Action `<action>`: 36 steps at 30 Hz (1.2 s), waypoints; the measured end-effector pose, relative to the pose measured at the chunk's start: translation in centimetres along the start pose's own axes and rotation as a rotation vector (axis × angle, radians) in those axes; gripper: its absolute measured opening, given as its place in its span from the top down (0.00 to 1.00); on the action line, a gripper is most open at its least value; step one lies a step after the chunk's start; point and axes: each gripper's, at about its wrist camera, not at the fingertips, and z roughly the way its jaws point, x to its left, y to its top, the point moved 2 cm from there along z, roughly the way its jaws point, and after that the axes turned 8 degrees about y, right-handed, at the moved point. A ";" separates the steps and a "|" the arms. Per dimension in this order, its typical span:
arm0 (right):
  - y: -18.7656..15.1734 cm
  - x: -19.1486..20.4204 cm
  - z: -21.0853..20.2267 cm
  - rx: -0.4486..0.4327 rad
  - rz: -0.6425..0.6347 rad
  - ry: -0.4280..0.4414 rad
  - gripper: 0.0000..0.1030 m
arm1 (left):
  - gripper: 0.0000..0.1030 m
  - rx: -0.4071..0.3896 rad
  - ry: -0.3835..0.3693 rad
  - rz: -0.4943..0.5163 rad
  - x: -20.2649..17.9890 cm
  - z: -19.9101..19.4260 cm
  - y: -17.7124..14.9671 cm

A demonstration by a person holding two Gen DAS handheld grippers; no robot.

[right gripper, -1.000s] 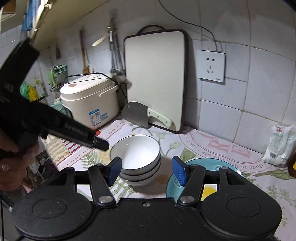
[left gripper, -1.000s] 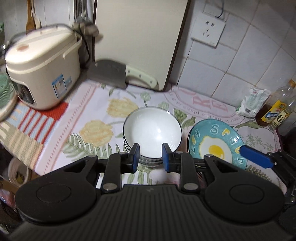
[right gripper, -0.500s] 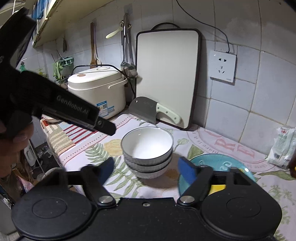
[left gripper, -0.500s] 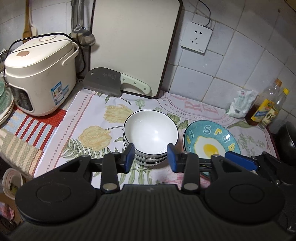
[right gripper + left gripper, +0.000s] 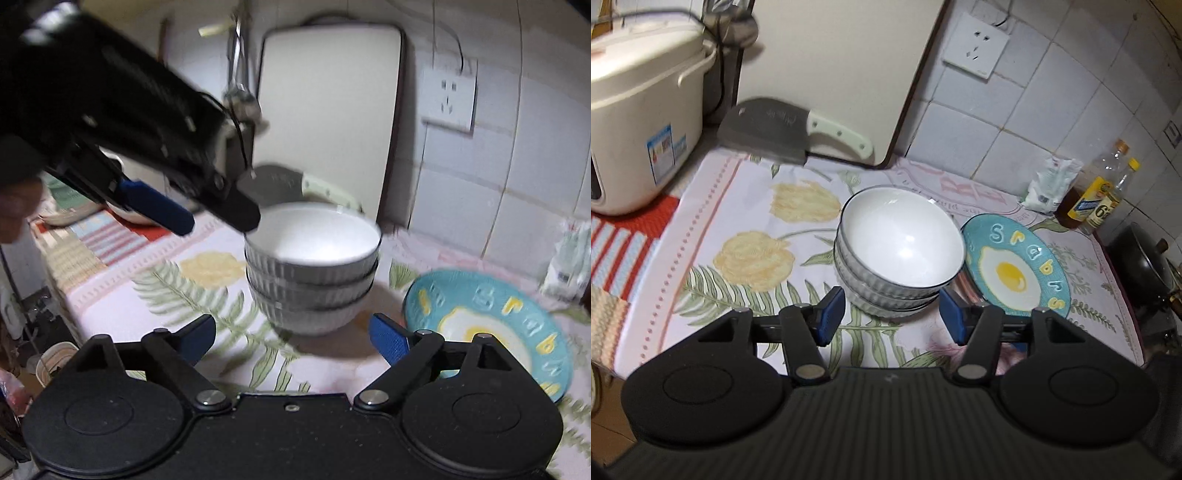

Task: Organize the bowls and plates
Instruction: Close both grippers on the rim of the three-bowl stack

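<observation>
A stack of three white ribbed bowls stands on the floral cloth; it also shows in the right wrist view. A teal plate with a fried-egg print lies just right of the stack, also in the right wrist view. My left gripper is open and empty, its blue pads on either side of the stack's near base. My right gripper is open and empty, low in front of the stack. The left gripper also shows in the right wrist view, above and left of the bowls.
A rice cooker stands at the left. A cleaver and a white cutting board lean on the tiled wall behind. Oil bottles, a white packet and a dark pan sit at the right.
Both grippers have opened wider and moved closer to the bowl stack. The left gripper has dropped lower toward the stack's base.
</observation>
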 end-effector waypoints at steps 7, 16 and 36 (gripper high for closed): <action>-0.9 -1.0 4.0 0.054 0.093 -0.014 0.10 | 0.44 0.015 -0.038 -0.010 0.3 2.5 -0.1; -0.3 -1.5 6.8 0.112 0.136 -0.027 0.10 | 0.42 0.160 -0.047 -0.156 2.6 6.6 1.9; 0.5 -2.1 10.2 0.066 0.212 -0.096 0.07 | 0.61 0.238 -0.127 -0.074 3.8 12.2 3.6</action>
